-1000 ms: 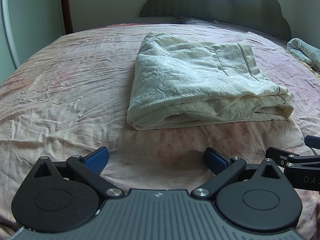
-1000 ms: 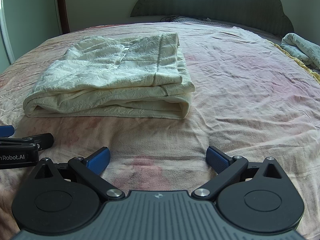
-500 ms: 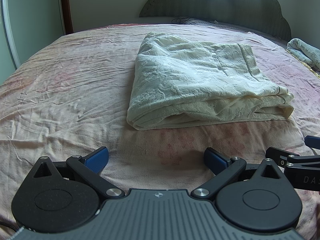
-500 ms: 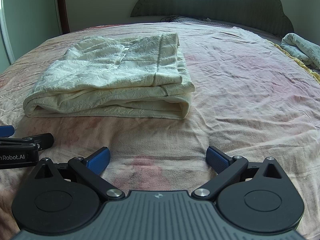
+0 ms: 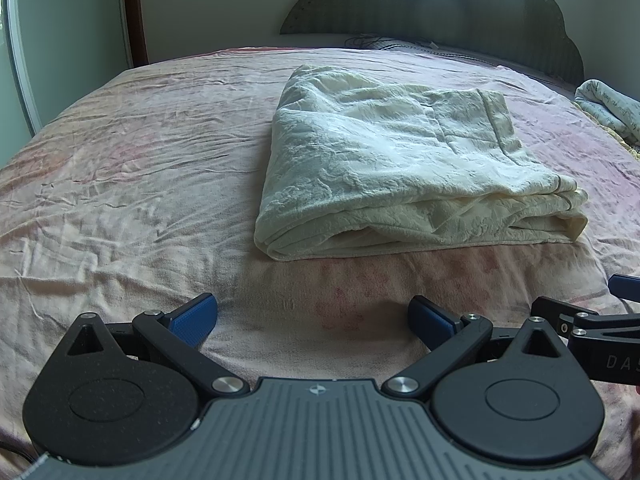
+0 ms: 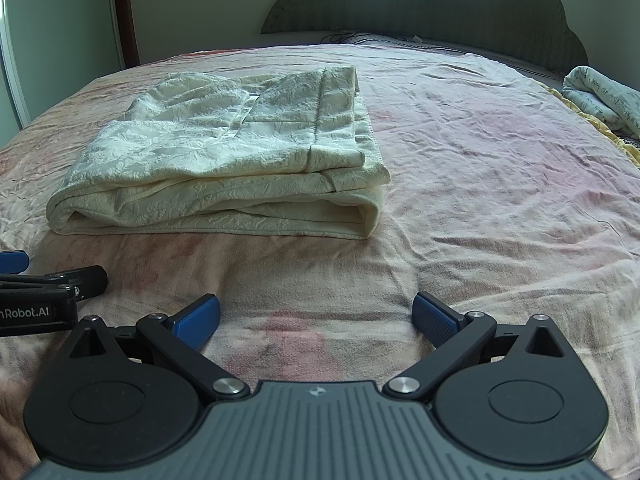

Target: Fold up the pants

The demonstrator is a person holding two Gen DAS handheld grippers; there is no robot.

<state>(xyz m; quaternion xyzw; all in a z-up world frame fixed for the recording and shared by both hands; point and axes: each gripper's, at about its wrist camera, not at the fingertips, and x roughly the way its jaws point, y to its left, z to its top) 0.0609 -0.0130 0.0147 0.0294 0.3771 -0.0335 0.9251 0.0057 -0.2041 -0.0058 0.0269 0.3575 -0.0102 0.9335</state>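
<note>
The cream pants [image 5: 400,168] lie folded in a flat rectangular stack on the pink bed sheet [image 5: 140,168]. They also show in the right wrist view [image 6: 224,164], left of centre. My left gripper [image 5: 314,318] is open and empty, low over the sheet, short of the stack's near edge. My right gripper [image 6: 316,318] is open and empty, level with it and to the right of it. Each gripper's side shows at the edge of the other's view.
A dark scalloped headboard [image 5: 440,0] stands at the far end of the bed. A patterned folded cloth [image 6: 600,100] lies at the bed's far right edge. A wardrobe and a wooden post [image 5: 134,12] stand at the left.
</note>
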